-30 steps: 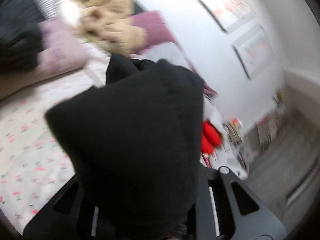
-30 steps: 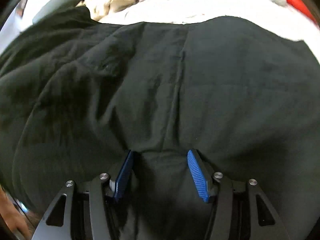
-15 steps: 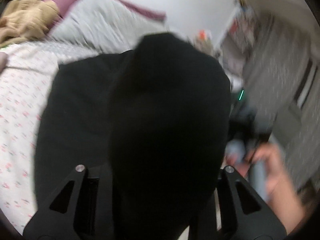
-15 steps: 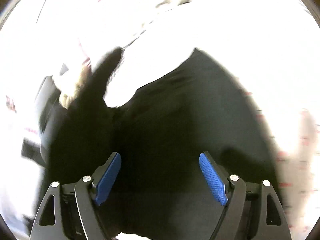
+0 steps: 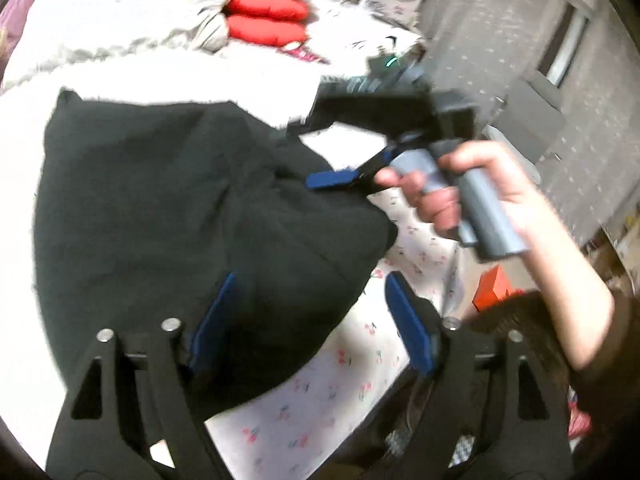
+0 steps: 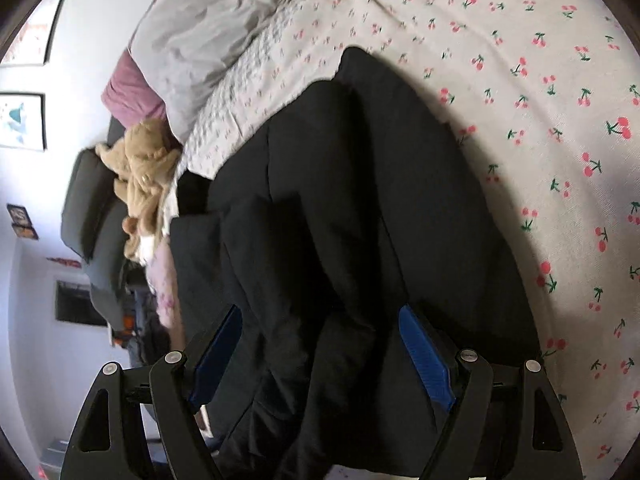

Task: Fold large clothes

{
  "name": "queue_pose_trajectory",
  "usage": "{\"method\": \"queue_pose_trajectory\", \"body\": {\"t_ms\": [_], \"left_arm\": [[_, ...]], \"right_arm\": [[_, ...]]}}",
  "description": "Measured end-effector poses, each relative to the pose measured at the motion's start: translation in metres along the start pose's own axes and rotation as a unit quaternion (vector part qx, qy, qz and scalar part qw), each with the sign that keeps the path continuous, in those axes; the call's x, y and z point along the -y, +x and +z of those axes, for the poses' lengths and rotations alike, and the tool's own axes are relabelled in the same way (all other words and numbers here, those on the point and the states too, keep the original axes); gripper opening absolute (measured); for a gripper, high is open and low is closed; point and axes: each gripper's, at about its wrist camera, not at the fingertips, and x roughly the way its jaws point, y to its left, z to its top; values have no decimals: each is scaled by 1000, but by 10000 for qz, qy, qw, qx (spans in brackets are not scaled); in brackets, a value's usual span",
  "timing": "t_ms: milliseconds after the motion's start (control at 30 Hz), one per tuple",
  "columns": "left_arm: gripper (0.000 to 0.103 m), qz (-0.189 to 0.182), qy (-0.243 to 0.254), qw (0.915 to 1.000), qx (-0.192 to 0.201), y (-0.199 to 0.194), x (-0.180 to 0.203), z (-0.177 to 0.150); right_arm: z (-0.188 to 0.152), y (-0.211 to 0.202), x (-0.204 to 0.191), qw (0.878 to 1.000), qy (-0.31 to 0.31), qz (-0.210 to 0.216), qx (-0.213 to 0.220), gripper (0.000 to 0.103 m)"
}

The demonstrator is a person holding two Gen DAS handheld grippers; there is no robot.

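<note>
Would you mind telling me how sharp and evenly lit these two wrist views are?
Left wrist view: motion-blurred at the hand and the room behind, and the sheet blows out to white at the far side, so the black garment shows little fold detail. Right wrist view: sharper, cherry print on the sheet crisp, garment folds readable; fisheye bending at both rims.

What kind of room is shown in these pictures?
Most likely a bedroom. The black garment lies on a bed covered by a cherry-print sheet, with a grey pillow and a brown soft toy at one end, and framed pictures hang on the wall.
</note>
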Motion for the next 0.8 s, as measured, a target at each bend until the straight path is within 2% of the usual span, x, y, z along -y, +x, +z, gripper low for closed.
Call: {"method": "queue_pose_trajectory", "body": {"t_ms": [67, 133, 200, 267, 367, 400, 433, 500, 533, 667, 800], "left_arm": [[83, 157, 60, 9998, 137, -25, -11, 3], [83, 340, -19, 9991, 233, -39, -31, 7], [83, 701, -283, 9967, 293, -47, -64, 10], [83, 979, -698, 9923, 304, -44, -96, 6], [83, 1144, -1159, 9860, 350, -43, -125, -1], [83, 1181, -1219, 9850, 306, -40, -130, -2], [83, 1227, -1188, 9850, 250, -36, -133, -2], [83, 1267, -1153, 9850, 190, -29, -130, 0], [83, 1239, -1196, 9849, 157, -26, -131, 3], [83, 1025, -1320, 9857, 239, -12, -128, 12], [83, 906, -1316, 9870, 183, 5, -128, 17]], "right_arm": [[-3, 0, 1, 9999, -44, -65, -64, 82], [-2, 5, -1, 9998, -43, 70, -181, 82], [-3, 13, -3, 9992, -47, 220, -333, 82], [-5, 26, -8, 9984, -127, 192, -507, 82], [-5, 43, -20, 9975, -410, -22, -578, 81], [-4, 46, -24, 9973, -513, -51, -520, 67], [-2, 49, -32, 9967, -682, -101, -434, 39], [3, 50, -47, 9939, -1043, -175, -311, 20], [4, 46, -58, 9918, -1243, -231, -203, 18], [7, 6, -103, 9682, -2449, -203, 474, 17], [27, -33, -95, 9592, -2636, -228, 993, 17]]}}
